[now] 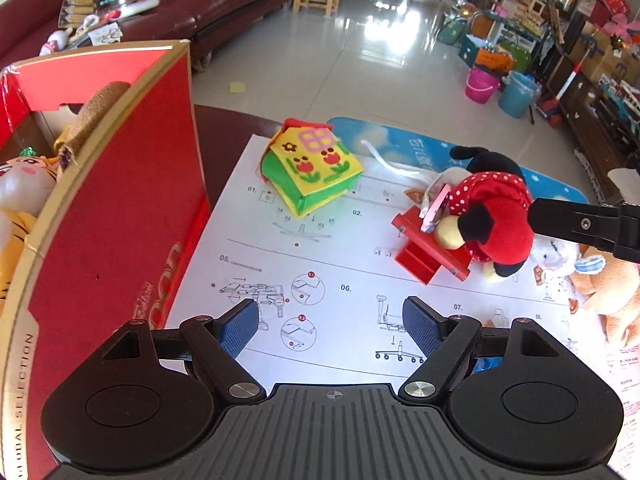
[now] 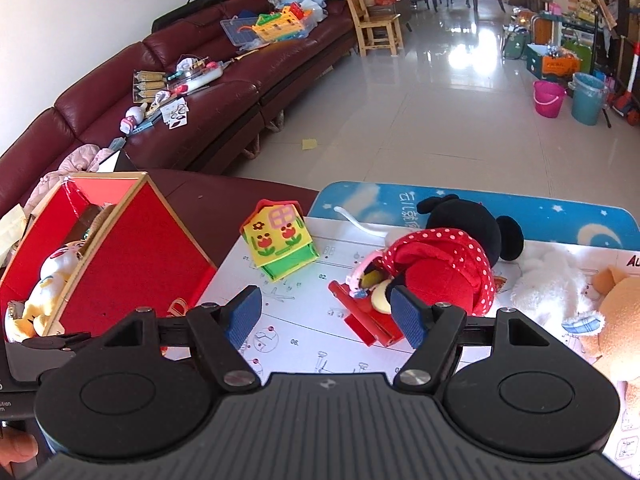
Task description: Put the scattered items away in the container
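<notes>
Both jaws spread, empty — left gripper (image 1: 330,326), right gripper (image 2: 326,312). Felt house (image 1: 312,168) on instruction sheet (image 1: 320,260), near red box (image 1: 120,200). Prob. light, soft, squashy — pinch across roof/walls.

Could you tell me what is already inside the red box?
Inside the red box lie a tiger plush and a brown fuzzy toy. The box walls hide the bottom and anything beneath them.

Bright daylight shines off the floor (image 1: 400,32) far ahead of the tongs. Edges bend round; everything looks sharp.
</notes>
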